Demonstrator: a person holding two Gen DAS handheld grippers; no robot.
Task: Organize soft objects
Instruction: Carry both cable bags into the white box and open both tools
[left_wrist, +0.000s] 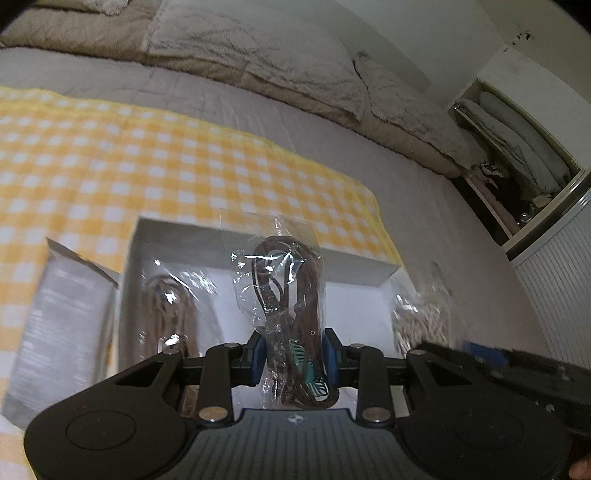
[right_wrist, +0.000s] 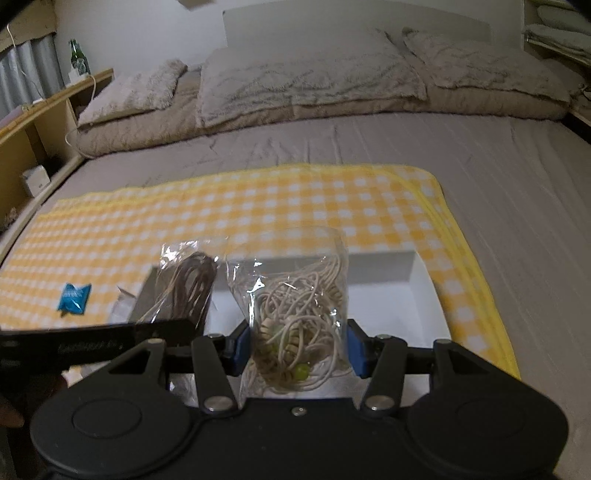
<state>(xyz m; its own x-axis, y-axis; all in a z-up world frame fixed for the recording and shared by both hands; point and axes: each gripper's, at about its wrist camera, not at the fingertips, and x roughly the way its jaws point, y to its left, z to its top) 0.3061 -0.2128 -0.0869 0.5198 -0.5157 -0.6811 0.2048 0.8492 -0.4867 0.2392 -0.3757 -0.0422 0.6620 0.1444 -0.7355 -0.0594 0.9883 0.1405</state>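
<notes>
My left gripper (left_wrist: 295, 354) is shut on a clear bag of dark brown cord (left_wrist: 284, 288), held upright over a white open box (left_wrist: 354, 266). Another bag of brown cord (left_wrist: 166, 310) lies inside the box at its left. My right gripper (right_wrist: 299, 350) is shut on a clear bag of beige cord with green beads (right_wrist: 295, 314), held above the same white box (right_wrist: 384, 266). The left gripper's brown cord bag (right_wrist: 188, 284) shows at the left of the right wrist view, and the beige bag (left_wrist: 421, 317) at the right of the left wrist view.
The box sits on a yellow checked cloth (right_wrist: 258, 206) spread on a grey bed (right_wrist: 517, 177) with pillows (right_wrist: 303, 77) at the head. A box lid (left_wrist: 62, 317) stands left of the box. A blue packet (right_wrist: 74, 297) lies on the cloth. A shelf (right_wrist: 44, 122) with a green bottle (right_wrist: 78, 55) stands at the left.
</notes>
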